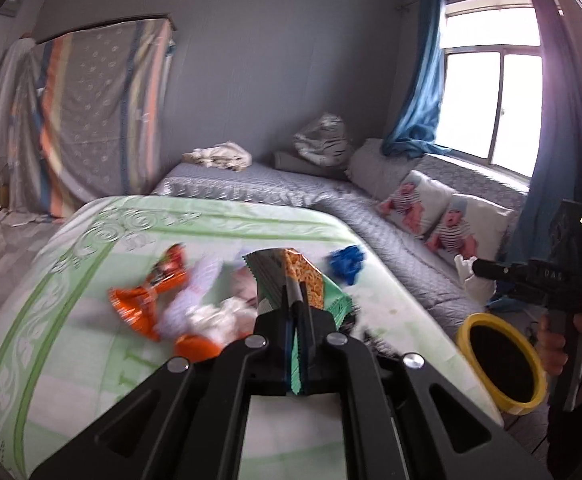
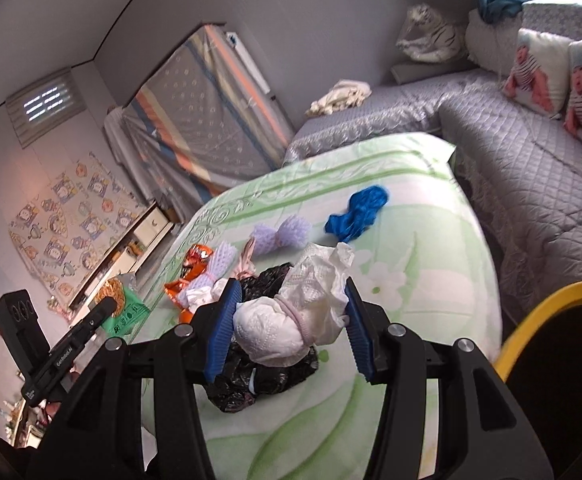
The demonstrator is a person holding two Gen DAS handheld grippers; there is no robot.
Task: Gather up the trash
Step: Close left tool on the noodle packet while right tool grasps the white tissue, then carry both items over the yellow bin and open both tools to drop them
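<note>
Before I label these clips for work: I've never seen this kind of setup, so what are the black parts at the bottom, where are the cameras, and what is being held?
There is no robot here. A person carries one hand-held gripper in each hand, and each has a wide-angle camera looking forward along its two fingers, so the black parts are the tools themselves.

The left camera's picture shows the left hand-held gripper shut on a green snack wrapper. The right one is closed on a white tissue wad, with crumpled black plastic under it.

Both look over a green-patterned bedcover. Lying on it are an orange wrapper, purple foam netting and a blue crumpled scrap. A yellow-rimmed bin stands at the bed's edge.
</note>
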